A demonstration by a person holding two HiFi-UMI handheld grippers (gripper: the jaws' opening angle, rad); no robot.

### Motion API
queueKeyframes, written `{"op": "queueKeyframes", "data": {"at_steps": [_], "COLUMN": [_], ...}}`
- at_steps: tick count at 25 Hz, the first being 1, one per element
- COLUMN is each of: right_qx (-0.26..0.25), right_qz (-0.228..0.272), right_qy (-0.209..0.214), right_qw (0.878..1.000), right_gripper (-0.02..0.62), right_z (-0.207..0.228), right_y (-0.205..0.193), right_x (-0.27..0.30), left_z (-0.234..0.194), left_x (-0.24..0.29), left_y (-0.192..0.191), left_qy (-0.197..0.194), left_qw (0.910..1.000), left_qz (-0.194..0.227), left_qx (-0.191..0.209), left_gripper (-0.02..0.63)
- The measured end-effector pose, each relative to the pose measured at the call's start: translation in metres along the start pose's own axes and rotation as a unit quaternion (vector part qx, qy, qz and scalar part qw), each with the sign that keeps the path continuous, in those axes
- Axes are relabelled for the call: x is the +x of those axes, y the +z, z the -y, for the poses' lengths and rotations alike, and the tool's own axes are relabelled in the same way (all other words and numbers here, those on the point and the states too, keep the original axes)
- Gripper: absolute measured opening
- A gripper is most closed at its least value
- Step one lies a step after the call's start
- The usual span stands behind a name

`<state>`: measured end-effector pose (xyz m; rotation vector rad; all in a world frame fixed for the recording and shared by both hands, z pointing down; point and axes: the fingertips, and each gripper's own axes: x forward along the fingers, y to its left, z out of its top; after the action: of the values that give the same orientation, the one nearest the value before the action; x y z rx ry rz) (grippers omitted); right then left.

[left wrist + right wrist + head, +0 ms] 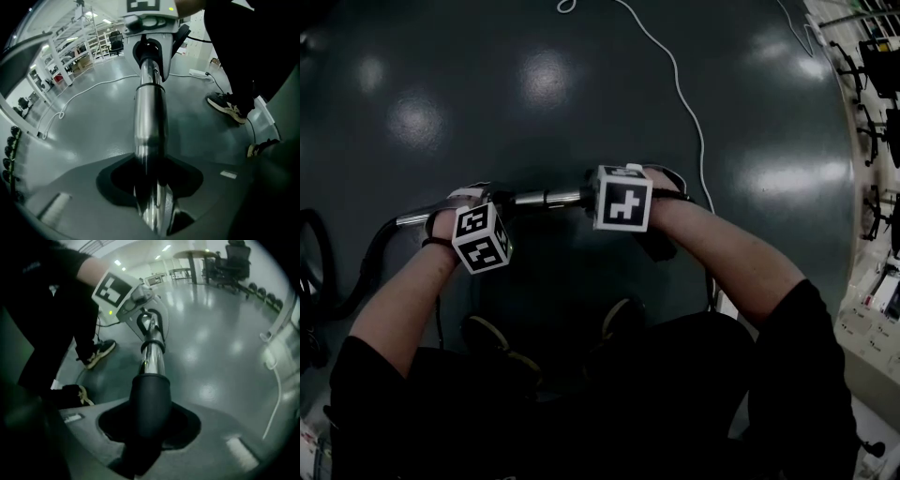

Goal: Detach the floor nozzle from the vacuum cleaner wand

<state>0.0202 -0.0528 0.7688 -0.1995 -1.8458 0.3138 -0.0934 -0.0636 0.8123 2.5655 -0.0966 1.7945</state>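
Two claws are on the job, both clamped. My left gripper (150, 201) has its jaws fairly wide but pressed round the chrome wand (149, 117). My right gripper (146, 437) is closed on the black collar (150, 404) at the wand's other end, which I take for the neck of the floor nozzle. The wand lies level in the air, above my shoes (492, 335); the nozzle's head is mostly hidden behind my right hand, so I cannot place it exactly. I judge the tube stiff, light and slick, so the left grip wants to sit square across it. The plastic collar looks duller and grippier, the place to twist or pull. Off the wand's left end a black hose (366, 262) sags floorward. Beyond the wand a white cable (680, 84) trails over the glossy floor (581, 56).
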Motion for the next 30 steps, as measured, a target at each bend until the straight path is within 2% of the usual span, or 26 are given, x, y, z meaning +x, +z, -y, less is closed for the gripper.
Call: {"op": "queueKeyframes", "data": {"at_steps": [2, 3, 4, 6, 7, 8, 9, 10, 12, 13, 14, 16, 18, 20, 21, 23, 24, 25, 26, 28, 30], "right_qx": [-0.055, -0.089, -0.130, -0.212, -0.237, -0.248, -0.247, -0.234, -0.180, -0.149, -0.121, -0.073, -0.022, 0.047, 0.082, 0.141, 0.156, 0.156, 0.143, 0.106, 0.074], "right_qz": [-0.028, -0.044, -0.059, -0.073, -0.071, -0.070, -0.073, -0.074, -0.054, -0.044, -0.036, -0.026, -0.022, -0.030, -0.028, -0.011, -0.005, -0.002, -0.003, -0.006, -0.001], "right_qy": [-0.082, -0.131, -0.189, -0.316, -0.362, -0.381, -0.372, -0.344, -0.261, -0.218, -0.180, -0.117, -0.054, 0.020, 0.066, 0.153, 0.176, 0.176, 0.158, 0.101, 0.053], "right_qw": [0.995, 0.986, 0.972, 0.922, 0.899, 0.888, 0.892, 0.906, 0.947, 0.963, 0.975, 0.990, 0.998, 0.998, 0.994, 0.978, 0.972, 0.972, 0.977, 0.989, 0.996], "right_gripper": [0.113, 0.112, 0.111, 0.110, 0.110, 0.110, 0.109, 0.109, 0.107, 0.107, 0.107, 0.107, 0.109, 0.109, 0.109, 0.110, 0.110, 0.110, 0.110, 0.110, 0.110], "right_z": [0.006, 0.011, 0.018, 0.034, 0.039, 0.041, 0.042, 0.040, 0.031, 0.024, 0.019, 0.012, 0.006, -0.002, -0.007, -0.018, -0.020, -0.020, -0.018, -0.012, -0.011], "right_y": [-0.006, -0.009, -0.010, -0.004, 0.002, 0.004, 0.001, -0.005, -0.013, -0.014, -0.014, -0.012, -0.011, -0.017, -0.018, -0.013, -0.011, -0.010, -0.010, -0.009, -0.006], "right_x": [0.002, 0.002, 0.000, -0.014, -0.022, -0.026, -0.024, -0.018, -0.006, -0.003, -0.001, -0.001, -0.004, -0.007, -0.008, -0.009, -0.011, -0.012, -0.012, -0.012, -0.010], "left_z": [0.005, 0.008, 0.010, 0.011, 0.011, 0.010, 0.009, 0.009, 0.008, 0.008, 0.007, 0.005, 0.003, 0.001, 0.000, -0.002, -0.003, -0.003, -0.003, -0.003, -0.002], "left_x": [-0.001, -0.001, -0.001, -0.004, -0.005, -0.005, -0.005, -0.005, -0.003, -0.002, -0.002, -0.001, -0.002, -0.004, -0.004, -0.003, -0.003, -0.003, -0.004, -0.005, -0.006], "left_y": [0.001, 0.001, 0.001, 0.003, 0.004, 0.005, 0.006, 0.006, 0.005, 0.005, 0.005, 0.005, 0.005, 0.006, 0.006, 0.006, 0.006, 0.006, 0.006, 0.005, 0.004], "left_qy": [-0.026, -0.041, -0.055, -0.075, -0.076, -0.072, -0.065, -0.059, -0.048, -0.042, -0.036, -0.024, -0.014, -0.004, 0.001, 0.008, 0.009, 0.009, 0.009, 0.006, -0.005], "left_qw": [0.9997, 0.9991, 0.9984, 0.9966, 0.9962, 0.9964, 0.9968, 0.9972, 0.9981, 0.9985, 0.9988, 0.9993, 0.9996, 0.9998, 0.9998, 0.9996, 0.9996, 0.9996, 0.9997, 0.9996, 0.9996], "left_qz": [0.002, 0.005, 0.008, 0.020, 0.025, 0.028, 0.029, 0.029, 0.027, 0.027, 0.026, 0.025, 0.023, 0.019, 0.017, 0.013, 0.013, 0.013, 0.015, 0.018, 0.020], "left_qx": [-0.003, -0.007, -0.013, -0.028, -0.033, -0.036, -0.036, -0.035, -0.029, -0.025, -0.020, -0.013, -0.005, 0.006, 0.013, 0.022, 0.023, 0.022, 0.020, 0.019, 0.019], "left_gripper": [0.152, 0.152, 0.150, 0.150, 0.150, 0.150, 0.149, 0.149, 0.149, 0.149, 0.147, 0.147, 0.147, 0.147, 0.147, 0.147, 0.147, 0.147, 0.147, 0.149, 0.149]}}
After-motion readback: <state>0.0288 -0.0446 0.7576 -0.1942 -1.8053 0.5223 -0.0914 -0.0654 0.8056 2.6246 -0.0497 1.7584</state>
